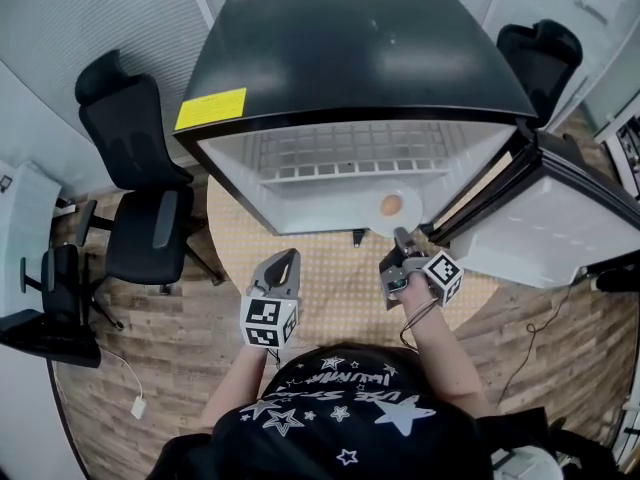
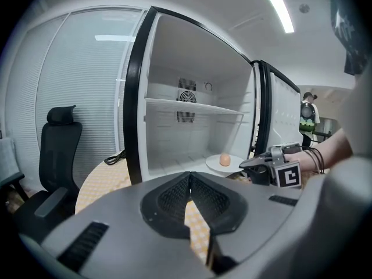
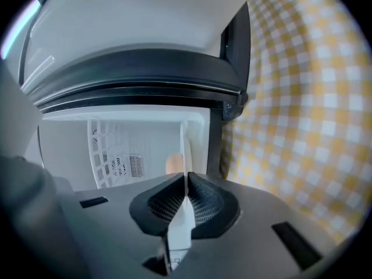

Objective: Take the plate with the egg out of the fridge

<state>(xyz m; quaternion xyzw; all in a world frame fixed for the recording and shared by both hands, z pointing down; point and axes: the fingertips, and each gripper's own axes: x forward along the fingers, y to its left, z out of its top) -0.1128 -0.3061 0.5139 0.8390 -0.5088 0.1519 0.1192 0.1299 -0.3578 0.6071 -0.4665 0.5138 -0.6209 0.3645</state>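
Checked table point(image 1: 330, 288) bore fridge point(image 1: 360, 58), door open. Plate point(image 1: 408, 220) w/ egg point(image 1: 391, 205) sat at fridge floor's front right corner, not yet out. R gripper point(image 1: 403, 236) was clamped on plate's rim; L gripper point(image 1: 288, 258) closed, empty, over table. To do: pull plate out.

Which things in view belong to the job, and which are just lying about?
Job: fridge, open door, plate, egg, right gripper with jaws shut on the plate's rim.
Lying about: left gripper, jaws shut and empty; black chair; checked tablecloth.
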